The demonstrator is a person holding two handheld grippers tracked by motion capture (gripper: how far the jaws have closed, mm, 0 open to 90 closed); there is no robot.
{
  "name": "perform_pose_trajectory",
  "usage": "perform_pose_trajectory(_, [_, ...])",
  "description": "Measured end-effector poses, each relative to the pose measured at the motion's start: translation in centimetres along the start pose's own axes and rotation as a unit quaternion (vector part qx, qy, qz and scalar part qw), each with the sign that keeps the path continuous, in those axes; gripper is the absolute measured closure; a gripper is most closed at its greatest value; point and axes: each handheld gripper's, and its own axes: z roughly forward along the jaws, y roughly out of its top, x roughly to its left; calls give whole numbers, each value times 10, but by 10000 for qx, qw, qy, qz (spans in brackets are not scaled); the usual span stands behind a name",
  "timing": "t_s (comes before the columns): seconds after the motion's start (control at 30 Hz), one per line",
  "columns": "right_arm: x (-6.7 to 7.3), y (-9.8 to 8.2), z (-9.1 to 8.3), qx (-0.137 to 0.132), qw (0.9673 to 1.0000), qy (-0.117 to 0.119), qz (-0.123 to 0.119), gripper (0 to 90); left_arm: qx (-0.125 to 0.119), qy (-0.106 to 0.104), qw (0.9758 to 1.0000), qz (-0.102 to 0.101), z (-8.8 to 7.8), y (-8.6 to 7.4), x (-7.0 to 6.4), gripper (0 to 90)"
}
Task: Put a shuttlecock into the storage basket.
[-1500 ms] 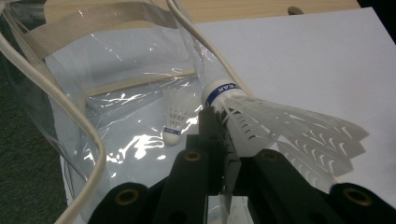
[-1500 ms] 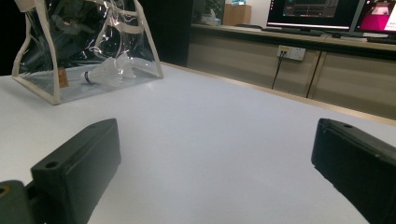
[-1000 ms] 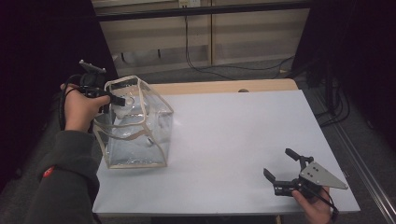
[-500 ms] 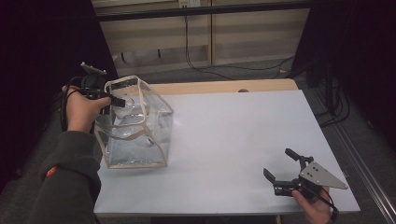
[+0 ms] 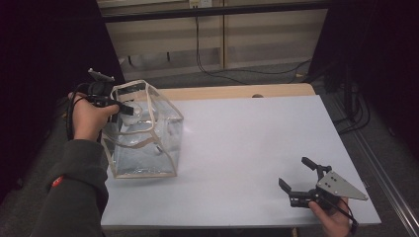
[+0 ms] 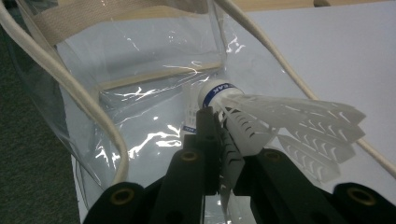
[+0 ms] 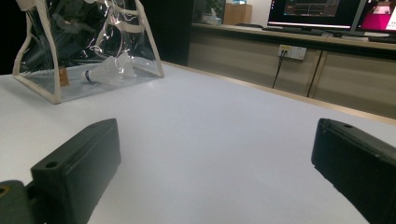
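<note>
high view looks forward-down over white table. left gripper view sits close, facing into clear bag (seen far off in right gripper view, low over table).

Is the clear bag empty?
No. A shuttlecock lies on the clear bag's floor; the left gripper holds another at its mouth.

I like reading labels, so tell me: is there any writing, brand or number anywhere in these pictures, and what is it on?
Blue band round the cork of the shuttlecock held in the left gripper: white letters, partly turned away and blurred; not readable.
Monitors behind the table, in the right gripper view: coloured screen content, too small to read.
Clear bag, table, right gripper: no text visible.
</note>
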Motion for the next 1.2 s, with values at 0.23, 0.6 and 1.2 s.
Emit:
perform_pose_trajectory(0.23, [0, 0, 0, 6, 10000, -11, 0, 13, 28, 13, 10000, -18, 4, -2, 2, 849])
perform_pose_trajectory(0.6, [0, 0, 0, 16, 10000, -6, 0, 13, -16, -46, 10000, -36, 2, -3, 1, 834])
perform_pose_trajectory(1.2, [0, -1, 0, 19, 10000, -18, -6, 13, -233, -471, 9986, 32, -14, -3, -12, 723])
